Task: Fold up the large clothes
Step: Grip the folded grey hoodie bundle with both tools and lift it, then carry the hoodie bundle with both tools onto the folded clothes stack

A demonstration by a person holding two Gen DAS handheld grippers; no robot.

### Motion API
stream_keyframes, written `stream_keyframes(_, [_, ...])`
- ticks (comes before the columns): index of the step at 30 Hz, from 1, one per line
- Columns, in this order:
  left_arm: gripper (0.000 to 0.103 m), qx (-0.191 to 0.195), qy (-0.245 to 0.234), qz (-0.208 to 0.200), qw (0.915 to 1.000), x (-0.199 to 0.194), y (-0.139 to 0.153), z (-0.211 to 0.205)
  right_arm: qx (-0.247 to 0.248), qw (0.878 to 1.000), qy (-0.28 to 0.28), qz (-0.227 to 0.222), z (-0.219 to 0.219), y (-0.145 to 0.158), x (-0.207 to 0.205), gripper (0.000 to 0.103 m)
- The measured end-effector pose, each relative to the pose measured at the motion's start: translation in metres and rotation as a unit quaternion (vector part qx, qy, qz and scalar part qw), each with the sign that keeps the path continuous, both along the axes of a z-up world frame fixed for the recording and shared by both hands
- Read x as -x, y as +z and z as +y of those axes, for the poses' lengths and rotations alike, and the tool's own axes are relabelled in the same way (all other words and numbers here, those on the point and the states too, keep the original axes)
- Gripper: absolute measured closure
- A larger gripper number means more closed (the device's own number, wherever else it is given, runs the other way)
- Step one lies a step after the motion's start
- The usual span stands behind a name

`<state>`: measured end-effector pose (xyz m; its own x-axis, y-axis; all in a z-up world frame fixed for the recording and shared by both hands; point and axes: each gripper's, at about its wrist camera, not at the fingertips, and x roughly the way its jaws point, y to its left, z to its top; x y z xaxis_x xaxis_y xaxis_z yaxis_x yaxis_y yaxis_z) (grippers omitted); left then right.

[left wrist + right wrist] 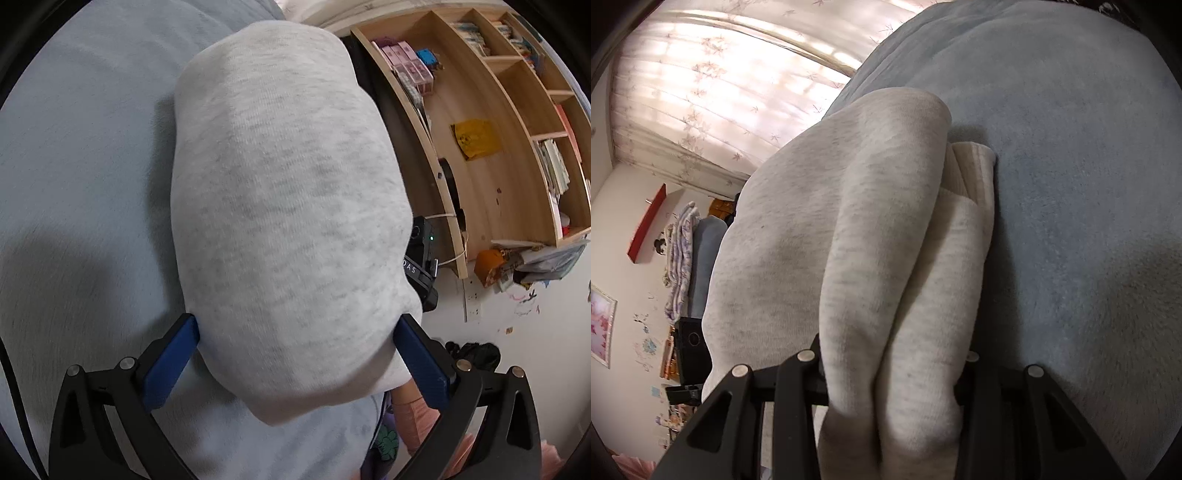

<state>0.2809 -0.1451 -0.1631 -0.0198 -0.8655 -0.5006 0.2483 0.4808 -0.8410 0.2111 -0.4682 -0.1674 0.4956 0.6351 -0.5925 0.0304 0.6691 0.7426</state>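
My left tongs (295, 354) clamp the near end of the folded grey garment (280, 192); my right tongs (886, 373) pinch its layered edge. It sits on the blue bed (81, 155), long axis pointing straight away from both tongs, which look equally near.

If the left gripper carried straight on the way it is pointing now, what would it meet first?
Probably only more of the grey garment bunched between the left gripper's blue fingers; past it lies the light blue bed cover, though depth is unclear.
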Motion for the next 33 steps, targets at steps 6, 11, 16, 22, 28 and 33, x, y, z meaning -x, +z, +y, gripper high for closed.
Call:
stream_keyframes(6, [0.0, -0.003, -0.042, 0.044, 0.9981, -0.014, -0.023, -0.017, -0.01, 1.0, -0.006, 0.004, 0.007, -0.002, -0.001, 0.065])
stream_keyframes(11, [0.0, -0.009, -0.048, 0.032, 0.9983, -0.013, -0.023, -0.027, -0.011, 1.0, -0.008, 0.009, 0.007, -0.005, -0.002, 0.065])
stream_keyframes(16, [0.0, -0.024, -0.046, -0.022, 0.9984, -0.007, -0.003, -0.036, -0.021, 1.0, 0.004, 0.002, 0.011, -0.003, 0.001, 0.065])
stream_keyframes(22, [0.0, -0.047, -0.054, -0.118, 0.9905, 0.008, 0.042, -0.046, -0.031, 0.997, 0.026, -0.058, 0.023, 0.02, 0.011, 0.066])
stream_keyframes(28, [0.0, -0.059, -0.032, -0.173, 0.9827, 0.018, 0.099, -0.024, -0.063, 0.993, 0.03, -0.099, 0.044, 0.045, 0.014, 0.067])
stream_keyframes(33, [0.0, -0.064, 0.008, -0.221, 0.9731, 0.024, 0.166, 0.028, -0.086, 0.986, 0.052, -0.132, 0.089, 0.091, -0.003, 0.067])
